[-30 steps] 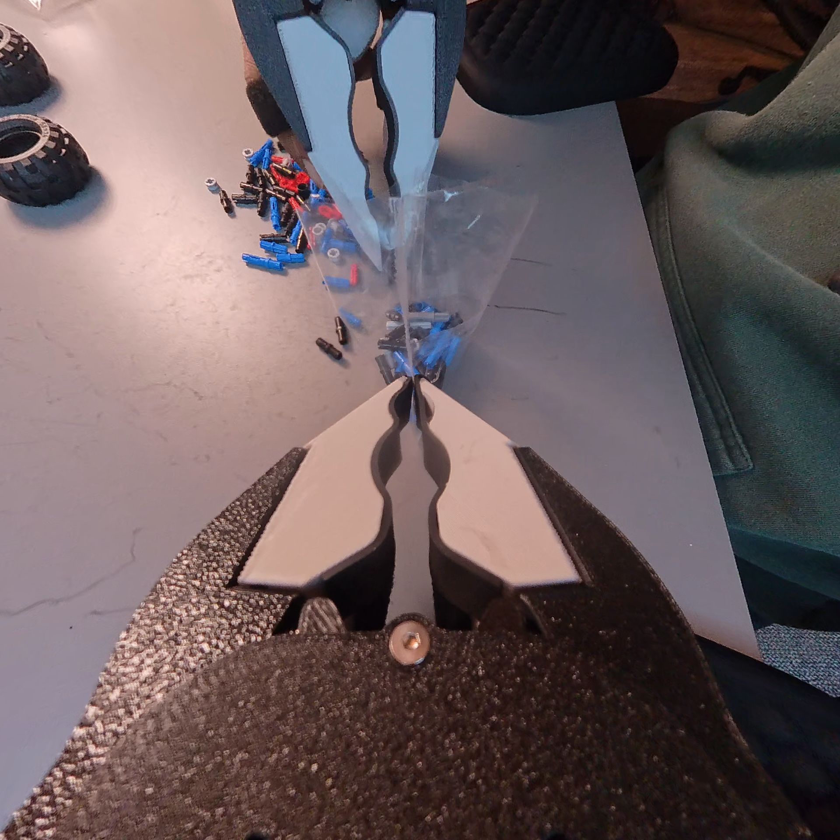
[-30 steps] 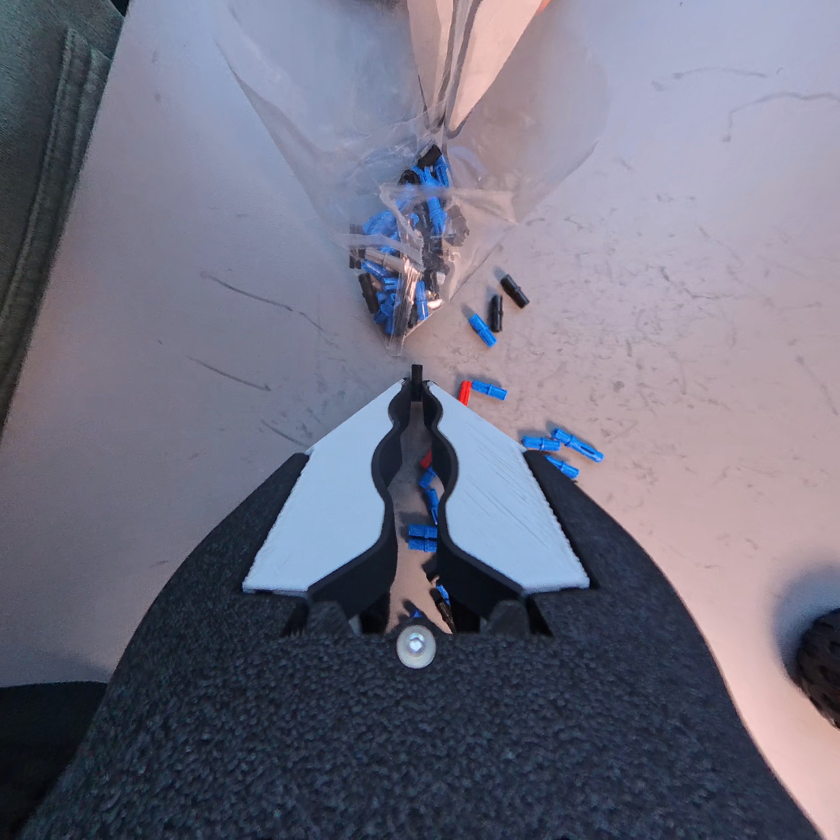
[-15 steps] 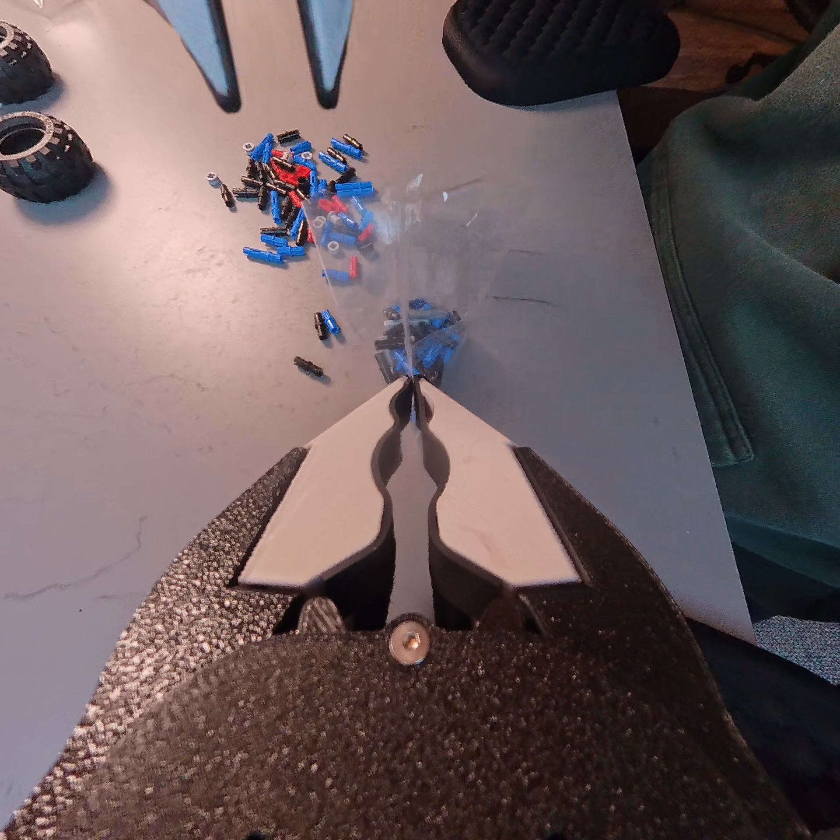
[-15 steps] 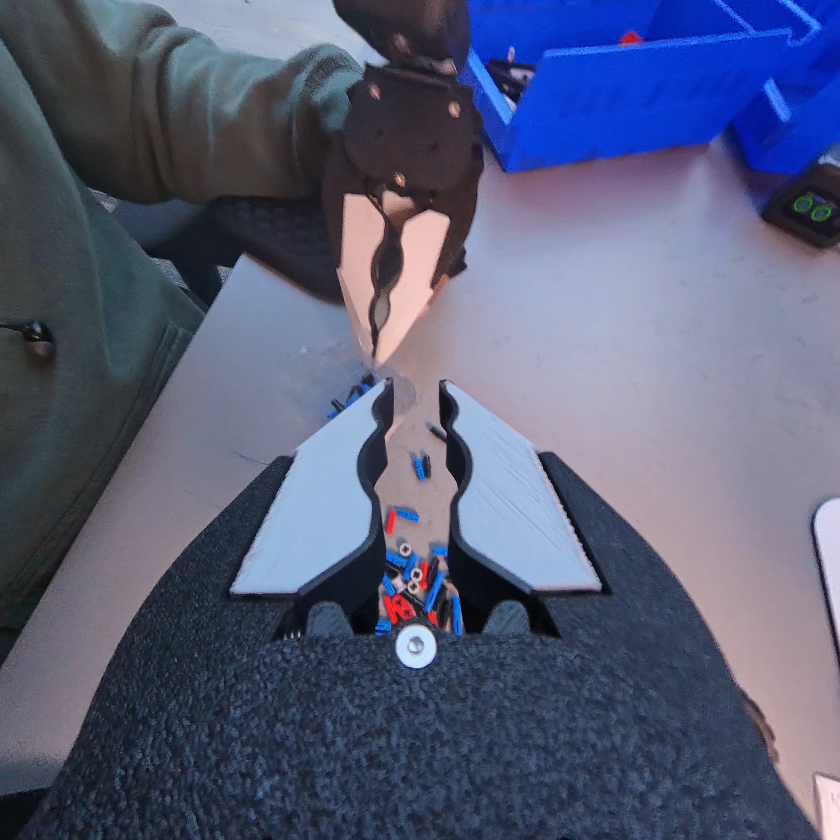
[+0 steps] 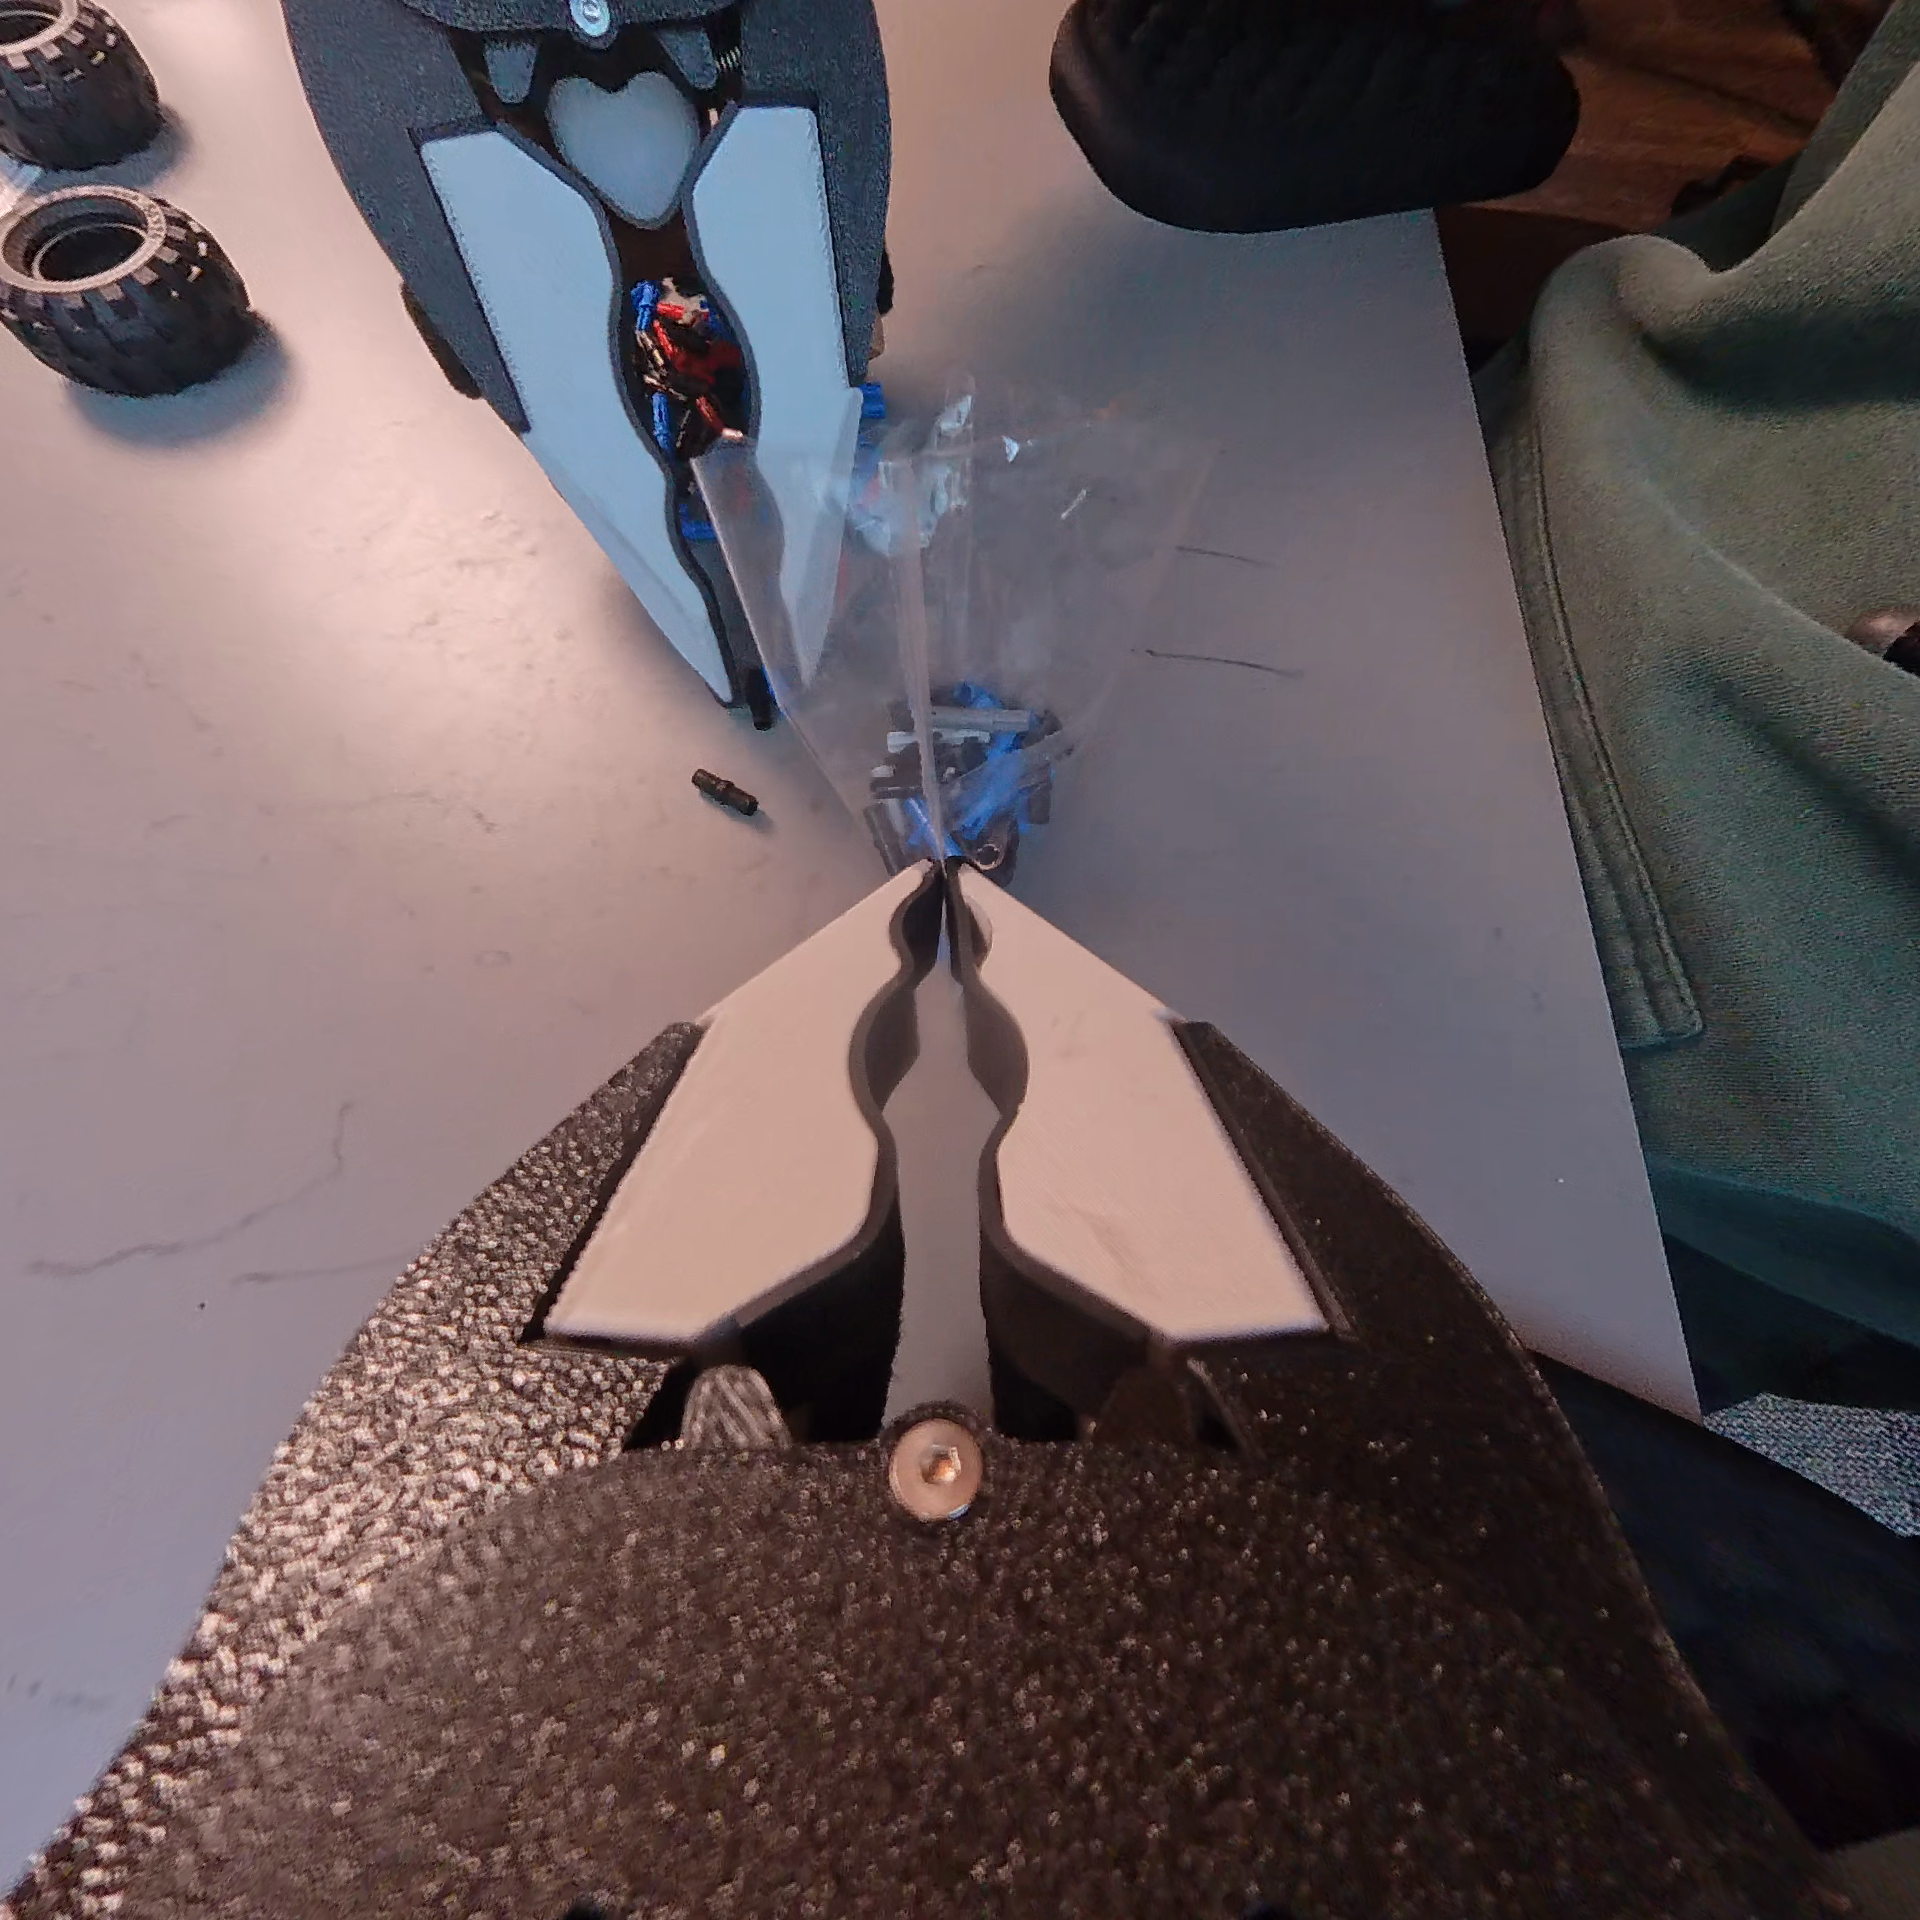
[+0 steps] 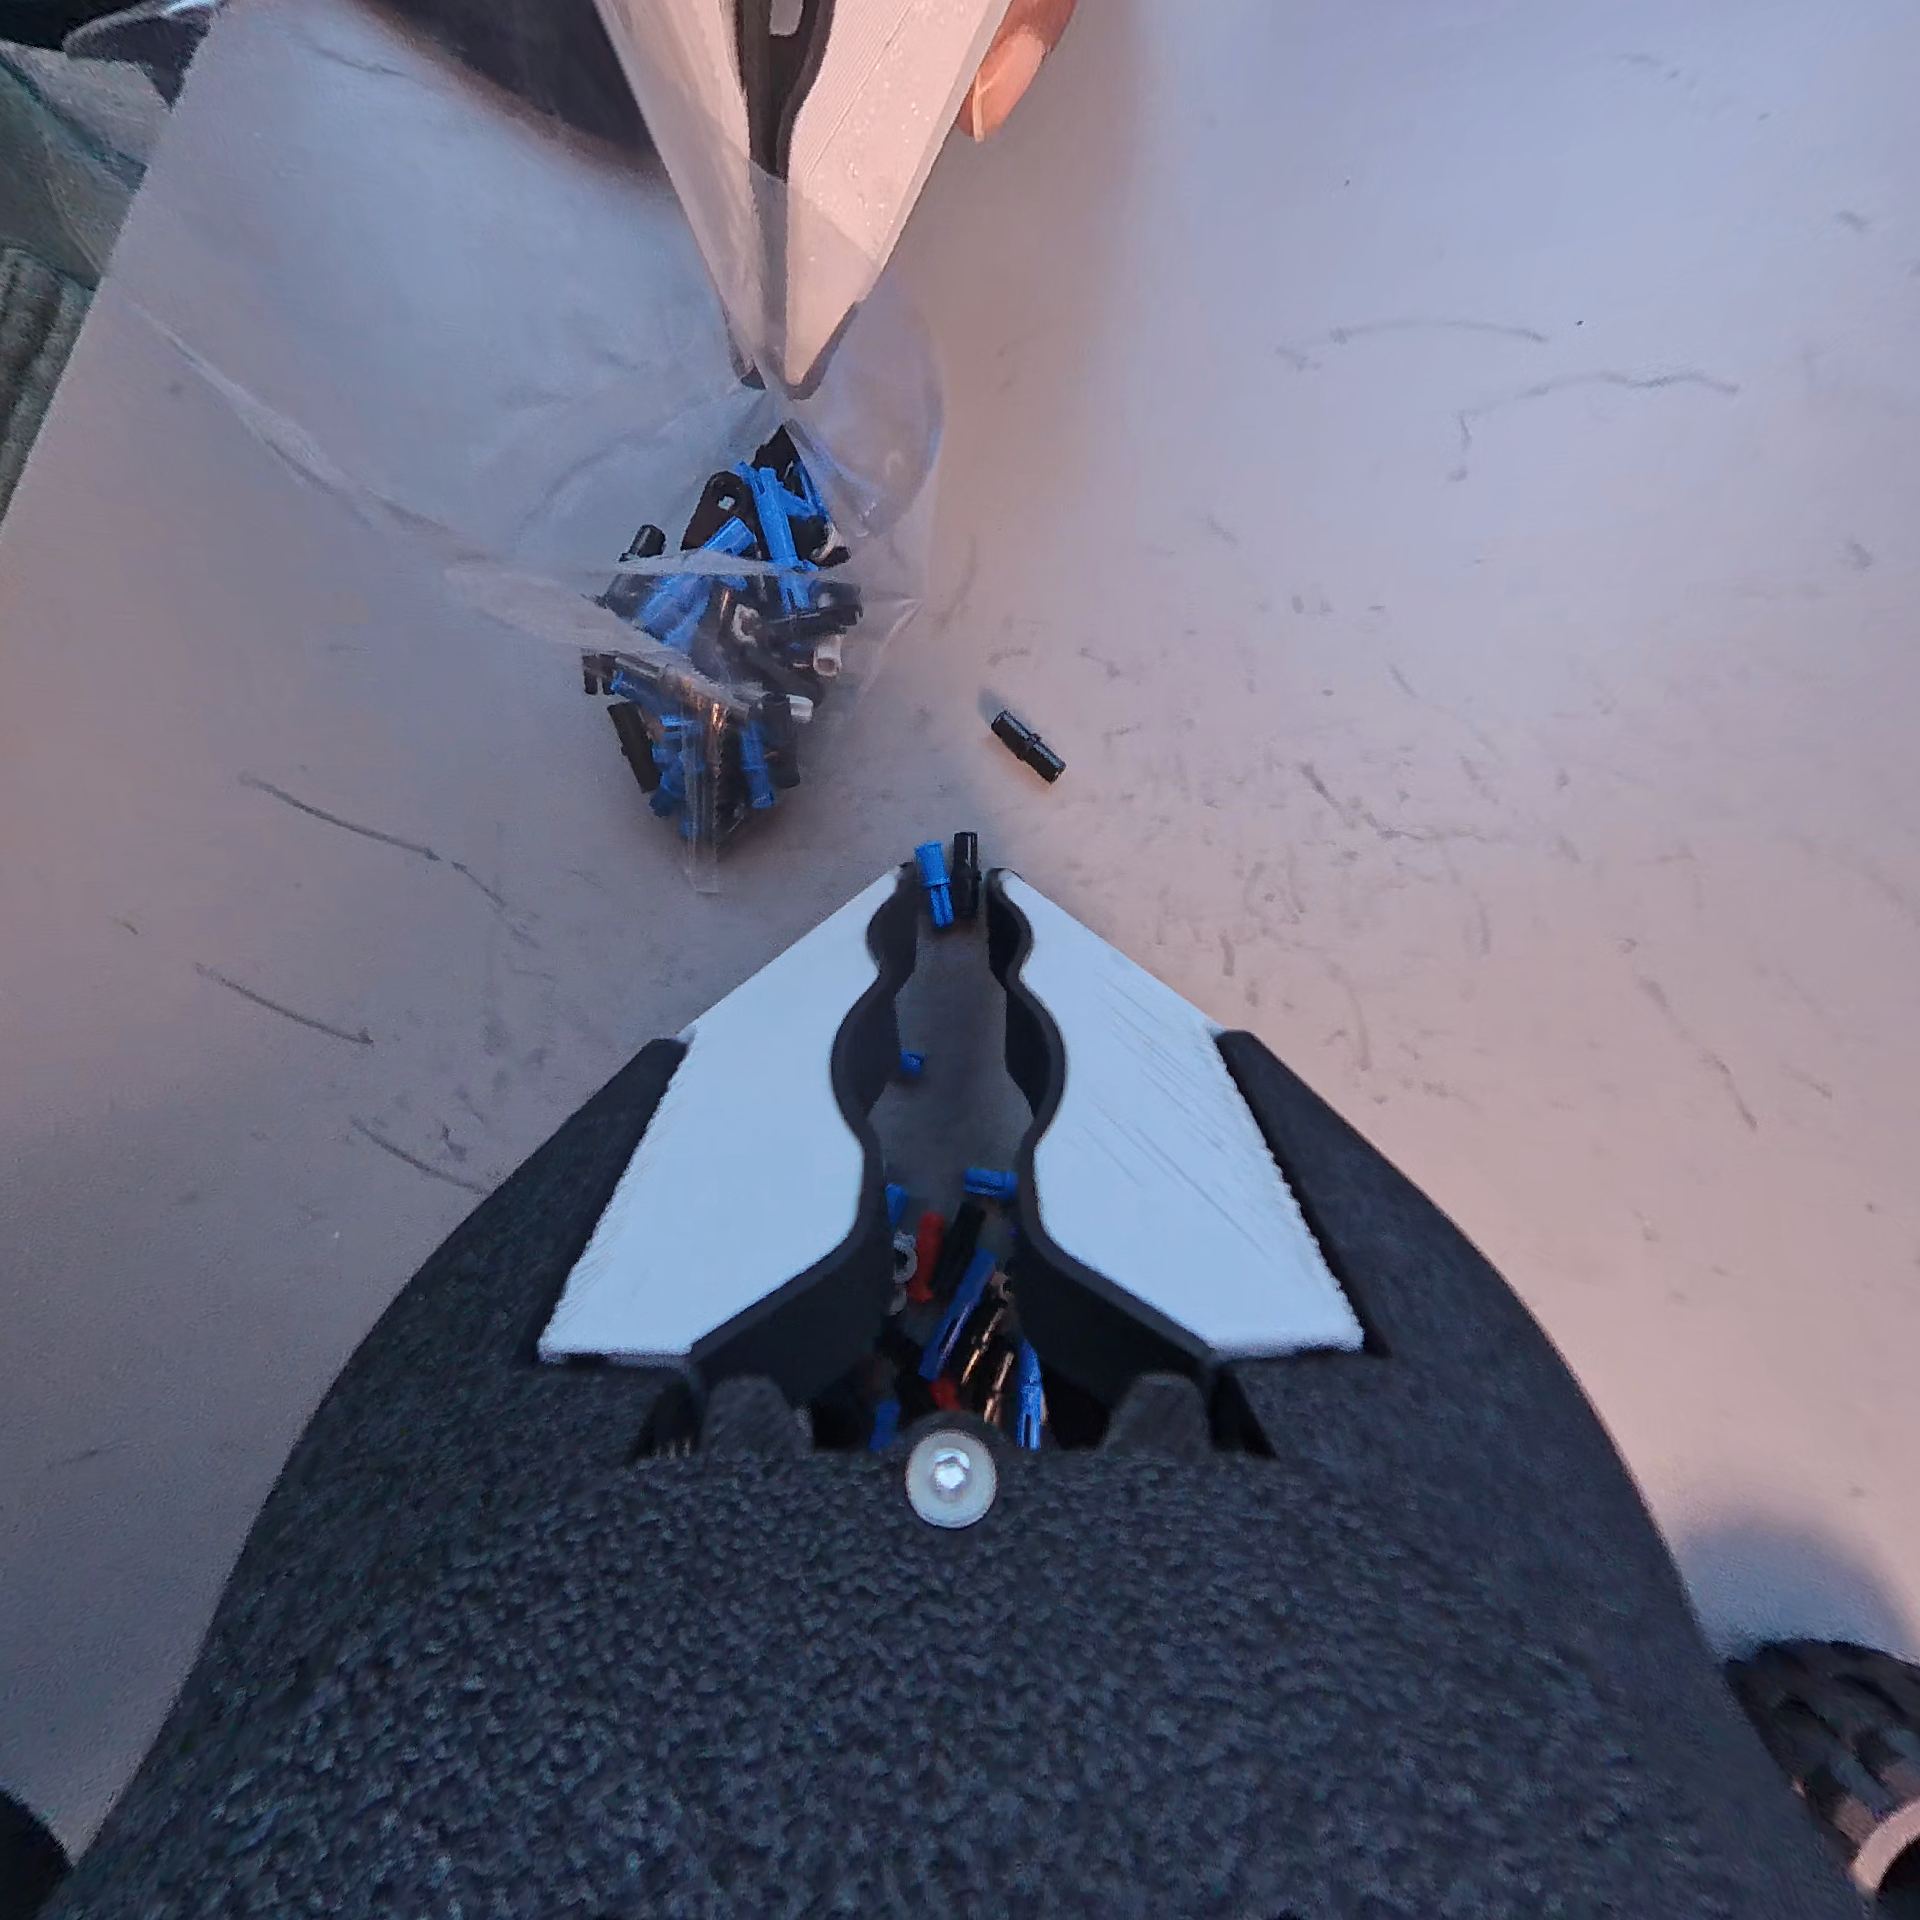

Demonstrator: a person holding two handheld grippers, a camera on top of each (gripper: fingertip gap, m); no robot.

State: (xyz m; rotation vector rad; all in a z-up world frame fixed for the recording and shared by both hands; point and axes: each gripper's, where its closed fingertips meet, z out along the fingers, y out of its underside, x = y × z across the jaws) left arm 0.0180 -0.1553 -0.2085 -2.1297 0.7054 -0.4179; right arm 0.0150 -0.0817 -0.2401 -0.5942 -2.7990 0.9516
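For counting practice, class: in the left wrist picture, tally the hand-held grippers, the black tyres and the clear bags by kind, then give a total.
Hand-held grippers: 2 (left hand-held gripper, right hand-held gripper)
Black tyres: 2
Clear bag: 1
Total: 5

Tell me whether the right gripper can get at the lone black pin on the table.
Probably yes. The lone black pin lies on bare table just ahead of the right gripper, apart from the plastic bag. Two pins between its tips may hinder.
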